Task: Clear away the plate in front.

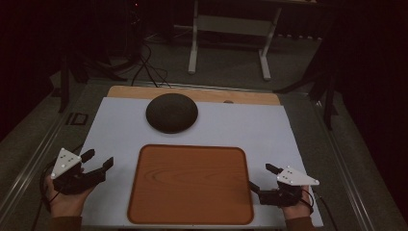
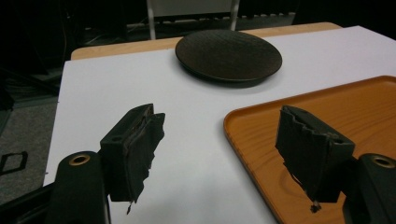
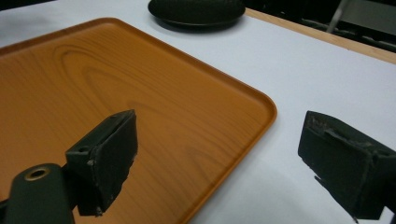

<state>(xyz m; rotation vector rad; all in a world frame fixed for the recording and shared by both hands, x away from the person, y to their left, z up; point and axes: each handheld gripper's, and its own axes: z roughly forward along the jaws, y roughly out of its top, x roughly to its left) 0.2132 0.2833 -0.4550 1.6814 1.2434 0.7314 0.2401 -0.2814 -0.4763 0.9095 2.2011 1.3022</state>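
- High view: two hands enter from the bottom edge, each holding tongs. Left tongs (image 1: 98, 161) sit just off the left edge of the tray (image 1: 190, 185); right tongs (image 1: 262, 176) just off its right edge.
- High view also takes in floor beyond the surface (image 1: 269, 126) and a pale metal stand (image 1: 231, 36) at the far side.
- Left gripper view: left tongs (image 2: 219, 154) spread wide, nothing between them; one jaw over the white sheet, the other over the tray's near corner (image 2: 243, 135). Wood grain is clear here.
- Right gripper view: right tongs (image 3: 229, 161) likewise spread wide and empty, straddling the tray's rim (image 3: 266, 116).
- Left hand (image 1: 65, 199) and right hand (image 1: 298, 207) both low, palms wrapped round the handles, tongs angled inward and forward.
- Count: one orange tray, one dark round plate (image 1: 172, 112) ahead of both tongs, beyond the tray and apart from it.
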